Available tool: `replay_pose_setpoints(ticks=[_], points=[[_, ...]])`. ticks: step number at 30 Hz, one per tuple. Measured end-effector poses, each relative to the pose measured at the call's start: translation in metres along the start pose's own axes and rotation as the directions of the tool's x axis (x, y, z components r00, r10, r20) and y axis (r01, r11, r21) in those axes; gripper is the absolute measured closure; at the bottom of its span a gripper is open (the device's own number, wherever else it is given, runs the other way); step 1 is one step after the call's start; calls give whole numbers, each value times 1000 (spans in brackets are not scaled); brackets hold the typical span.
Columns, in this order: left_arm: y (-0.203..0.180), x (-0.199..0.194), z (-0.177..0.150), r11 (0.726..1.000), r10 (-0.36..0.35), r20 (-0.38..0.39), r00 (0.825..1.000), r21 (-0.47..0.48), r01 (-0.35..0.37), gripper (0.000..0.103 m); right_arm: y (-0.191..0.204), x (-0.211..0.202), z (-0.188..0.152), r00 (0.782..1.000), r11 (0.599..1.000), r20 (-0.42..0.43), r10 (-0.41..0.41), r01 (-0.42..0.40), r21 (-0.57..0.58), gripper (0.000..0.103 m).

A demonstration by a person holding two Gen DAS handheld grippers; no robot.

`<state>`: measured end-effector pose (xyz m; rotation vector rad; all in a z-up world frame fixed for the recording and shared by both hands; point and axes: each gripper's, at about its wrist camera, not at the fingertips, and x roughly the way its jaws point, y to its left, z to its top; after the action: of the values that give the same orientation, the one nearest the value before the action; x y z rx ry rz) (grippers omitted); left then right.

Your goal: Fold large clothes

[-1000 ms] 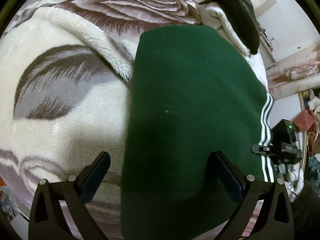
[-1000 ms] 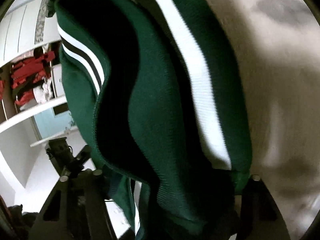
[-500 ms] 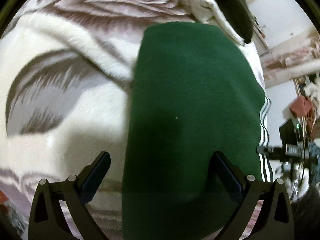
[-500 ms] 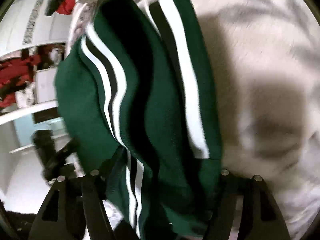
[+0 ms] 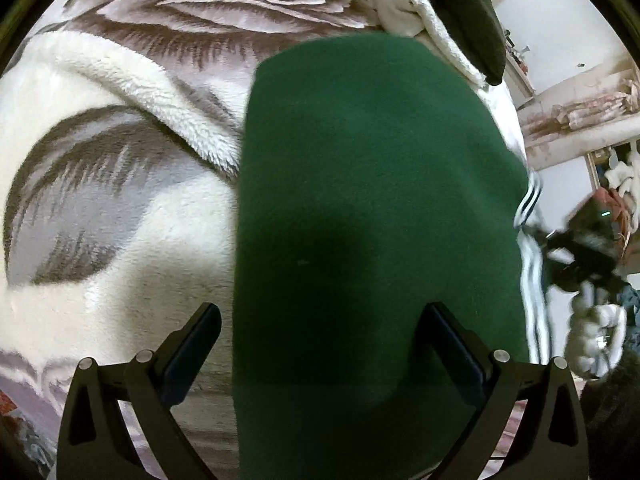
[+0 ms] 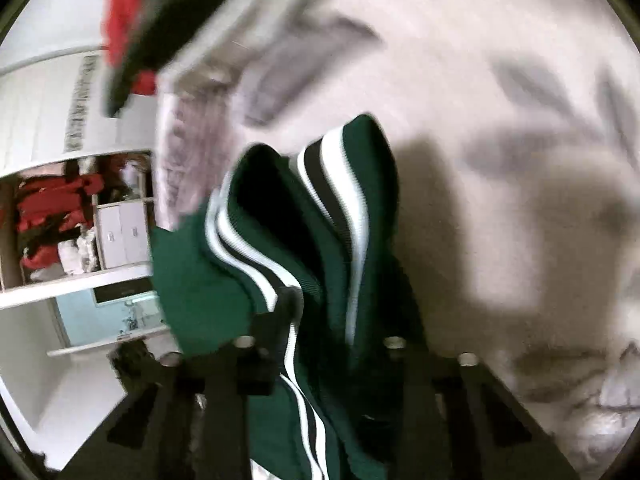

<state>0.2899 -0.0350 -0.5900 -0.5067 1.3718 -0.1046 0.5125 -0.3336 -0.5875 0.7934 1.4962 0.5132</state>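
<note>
A dark green garment with white and black stripes along its hem lies folded into a long panel on a fleece flower-print blanket. My left gripper hovers open over its near end, one finger above the blanket and the other above the green cloth. At the panel's right edge my right gripper is closing its jaws, with the bunched striped hem pinched between them and lifted off the blanket. In the left wrist view that gripper is a dark blur beside the stripes.
A white fleece piece and a dark garment lie at the far end of the bed. Past the bed's edge stand white shelves with red clothes. A pale wall and clutter lie to the right.
The right gripper's jaws have come together on the striped hem and it has pulled up and back, so the cloth looks smaller. The left gripper has barely moved.
</note>
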Motion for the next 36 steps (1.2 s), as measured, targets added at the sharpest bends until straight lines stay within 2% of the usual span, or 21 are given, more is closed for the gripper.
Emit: replay_pose_setpoints(ticks=[1,3,4,5,6,7,9,11,13,15,16,18,19,20,21,23,24,26,29,32,36], points=[[3,0,0,1000,-3,0,1000,-2,3,0,6,-5,2,999,1000,24,29,-29,-9,83],[8,1,1,1000,-27,-11,1000,-13,27,0,-1,-3,17,1000,1000,-8,-11,11,-21,83],[9,1,0,999,-36,-15,999,-14,36,0,-6,4,23,997,999,-57,-46,44,-28,72],[9,0,0,999,-41,-15,999,-11,41,0,-11,8,23,992,997,-104,-70,67,-28,47],[9,-1,0,999,-43,-14,999,-6,43,0,-18,11,25,983,995,-156,-98,94,-31,37],[10,-3,-1,999,-51,-11,999,-1,51,0,-24,9,26,979,994,-174,-105,100,-33,26],[15,-3,-2,997,-81,-13,997,-10,81,0,-33,5,26,978,999,-205,-47,44,-19,20],[23,1,-2,990,-136,-16,991,-40,135,0,-46,13,19,963,1000,-267,28,-27,7,13],[31,8,0,976,-208,-14,978,-69,207,0,-62,40,10,928,993,-352,121,-108,57,9],[37,17,2,959,-271,-24,962,-94,268,0,-68,66,3,893,979,-400,205,-184,90,2],[42,23,3,943,-320,-29,947,-109,315,0,-64,78,2,887,974,-403,228,-213,82,0],[44,26,6,931,-354,-29,935,-104,350,0,-53,93,3,864,954,-409,293,-290,71,0],[45,27,8,927,-367,-27,930,-92,363,1,-46,101,5,845,939,-415,337,-334,81,0],[45,27,10,927,-369,-22,929,-80,367,4,-40,107,7,838,934,-419,349,-347,84,0],[45,27,13,926,-373,-18,928,-69,371,6,-36,113,8,841,939,-424,335,-335,78,0],[47,23,16,923,-381,-2,925,-67,380,18,-35,124,13,874,958,-393,287,-261,120,4],[46,21,19,922,-381,10,924,-60,381,21,-32,126,14,883,963,-384,271,-241,124,7],[45,14,19,920,-389,27,921,-51,389,32,-18,122,14,909,975,-353,221,-202,90,35],[36,3,26,922,-387,36,921,-13,388,39,5,114,7,932,982,-309,188,-176,66,48],[27,-4,34,918,-396,32,918,12,396,40,23,101,1,933,969,-262,247,-234,80,54],[13,-26,52,916,-399,45,916,73,395,40,49,82,-2,931,951,-193,310,-300,77,54]])
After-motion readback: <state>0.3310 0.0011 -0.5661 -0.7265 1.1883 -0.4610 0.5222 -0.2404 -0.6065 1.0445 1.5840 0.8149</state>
